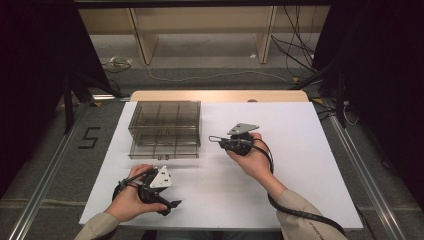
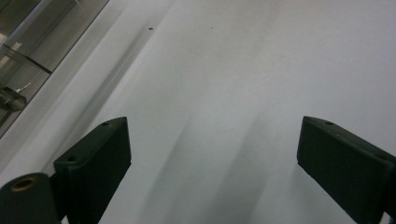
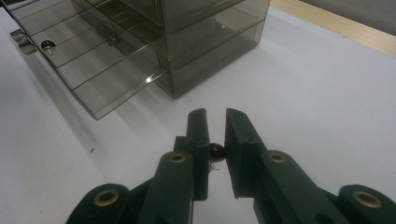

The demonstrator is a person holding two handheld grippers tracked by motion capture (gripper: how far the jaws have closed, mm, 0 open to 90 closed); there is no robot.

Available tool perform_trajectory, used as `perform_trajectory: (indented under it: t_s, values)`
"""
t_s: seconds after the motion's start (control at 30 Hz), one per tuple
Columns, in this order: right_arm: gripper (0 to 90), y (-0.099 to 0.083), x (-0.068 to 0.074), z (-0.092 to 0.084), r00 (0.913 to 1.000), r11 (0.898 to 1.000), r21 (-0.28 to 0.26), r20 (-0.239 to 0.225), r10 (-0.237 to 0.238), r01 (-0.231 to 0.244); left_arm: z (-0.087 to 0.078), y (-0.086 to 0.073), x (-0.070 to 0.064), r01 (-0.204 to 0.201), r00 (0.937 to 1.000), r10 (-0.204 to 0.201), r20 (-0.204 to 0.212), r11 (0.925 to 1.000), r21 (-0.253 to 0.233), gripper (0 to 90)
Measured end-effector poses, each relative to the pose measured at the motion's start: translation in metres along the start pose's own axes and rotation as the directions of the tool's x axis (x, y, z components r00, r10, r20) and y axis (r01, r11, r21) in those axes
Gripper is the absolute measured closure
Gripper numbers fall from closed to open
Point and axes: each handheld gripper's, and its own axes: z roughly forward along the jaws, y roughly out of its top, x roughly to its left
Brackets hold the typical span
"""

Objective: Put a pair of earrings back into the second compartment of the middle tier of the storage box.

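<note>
While drawer (image 3: 93,60) open, one bead (image 3: 47,45) inside.

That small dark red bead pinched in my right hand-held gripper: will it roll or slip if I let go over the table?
Probably yes. The small dark red bead looks round and glossy, so it could roll on the flat white table. It is tiny between the right hand-held gripper jaws, so likely light and easily squirted out.

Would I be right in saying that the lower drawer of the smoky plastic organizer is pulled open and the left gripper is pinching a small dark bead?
Not quite: the right gripper pinches the small dark bead, as the right gripper view shows. The left gripper is open and empty. The lower drawer of the organizer is indeed pulled open.
</note>
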Motion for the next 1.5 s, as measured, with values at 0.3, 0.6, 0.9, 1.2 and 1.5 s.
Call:
perform_trajectory:
  t_s: [0.3, 0.6, 0.9, 1.2, 1.5]
  values:
    - [80.4, 0.003, 0.003, 0.0, 1.0, 1.0, -0.005, -0.007, -0.002, 0.002, 0.0, 0.0, 0.0, 0.004, 1.0, -0.004, 0.0, 1.0, -0.003, 9.5]
    - [80.5, 0.008, 0.009, 0.001, 0.9997, 1.0, -0.016, -0.021, -0.012, 0.012, -0.001, 0.0, 0.001, 0.002, 1.0, -0.002, -0.001, 1.0, -0.001, 9.5]
    - [80.5, 0.016, 0.017, 0.003, 0.9989, 0.999, -0.031, -0.038, -0.026, 0.024, -0.001, 0.0, 0.001, 0.003, 1.0, -0.003, -0.001, 1.0, -0.002, 9.6]
    - [80.4, 0.02, 0.022, 0.006, 0.9983, 0.999, -0.038, -0.049, -0.033, 0.031, -0.001, 0.0, 0.001, 0.005, 1.0, -0.005, 0.003, 1.0, -0.001, 9.6]
    - [80.4, 0.023, 0.026, 0.009, 0.9977, 0.998, -0.044, -0.056, -0.039, 0.036, 0.0, 0.0, 0.001, 0.006, 1.0, -0.006, 0.004, 1.0, -0.001, 9.6]
